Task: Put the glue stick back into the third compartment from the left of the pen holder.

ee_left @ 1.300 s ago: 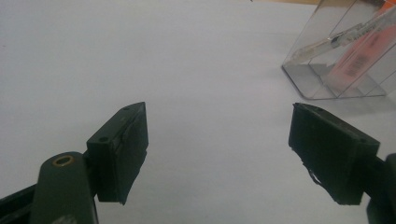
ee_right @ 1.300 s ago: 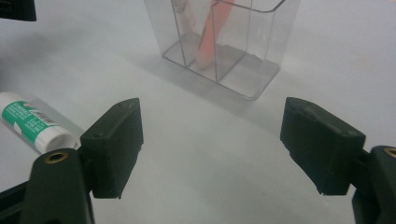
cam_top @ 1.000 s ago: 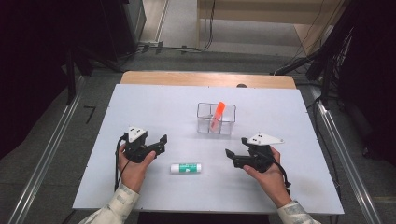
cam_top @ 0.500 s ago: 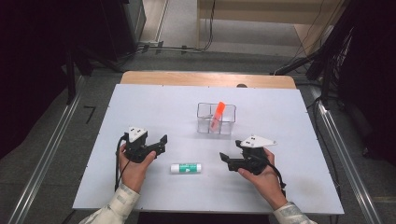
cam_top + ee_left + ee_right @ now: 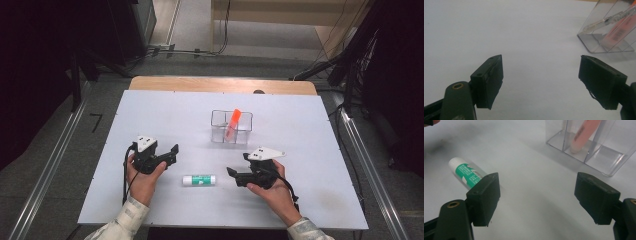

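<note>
Right gripper view shows my right fingers (image 5: 536, 200) spread wide and empty, the green tube (image 5: 466, 173) lying on the tabletop just beyond my left fingertip, ready for grasping.

Tube (image 5: 199, 180): green label with white print, white cap at its left end. Organiser (image 5: 231, 127): clear, colourless plastic. Marker (image 5: 232, 123) inside it: orange, paler pink lower down. Left gripper (image 5: 167, 153) and right gripper (image 5: 236, 175): black, each with a pale grey top plate. Counter (image 5: 300, 130): plain white, with a light wood far edge.
</note>
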The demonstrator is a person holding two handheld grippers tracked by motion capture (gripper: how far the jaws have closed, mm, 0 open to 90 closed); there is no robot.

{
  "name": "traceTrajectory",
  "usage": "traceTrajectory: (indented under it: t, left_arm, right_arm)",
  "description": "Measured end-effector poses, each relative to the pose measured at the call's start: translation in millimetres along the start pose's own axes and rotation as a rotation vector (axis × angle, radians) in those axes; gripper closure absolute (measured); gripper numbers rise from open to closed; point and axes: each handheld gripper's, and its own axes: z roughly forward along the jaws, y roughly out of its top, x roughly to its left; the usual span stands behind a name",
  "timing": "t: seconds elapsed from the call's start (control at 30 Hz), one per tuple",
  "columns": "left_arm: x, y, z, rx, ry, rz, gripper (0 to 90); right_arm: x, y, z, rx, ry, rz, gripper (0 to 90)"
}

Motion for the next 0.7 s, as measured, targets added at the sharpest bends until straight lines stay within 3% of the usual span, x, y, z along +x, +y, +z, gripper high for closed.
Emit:
traceTrajectory:
  t: [0.7]
  left_arm:
    - [5.9, 0.1, 1.5, 0.004, 0.01, -0.025, 20.3]
  right_arm:
    - [18.0, 3.1, 16.0, 0.03, 0.05, -0.029, 19.0]
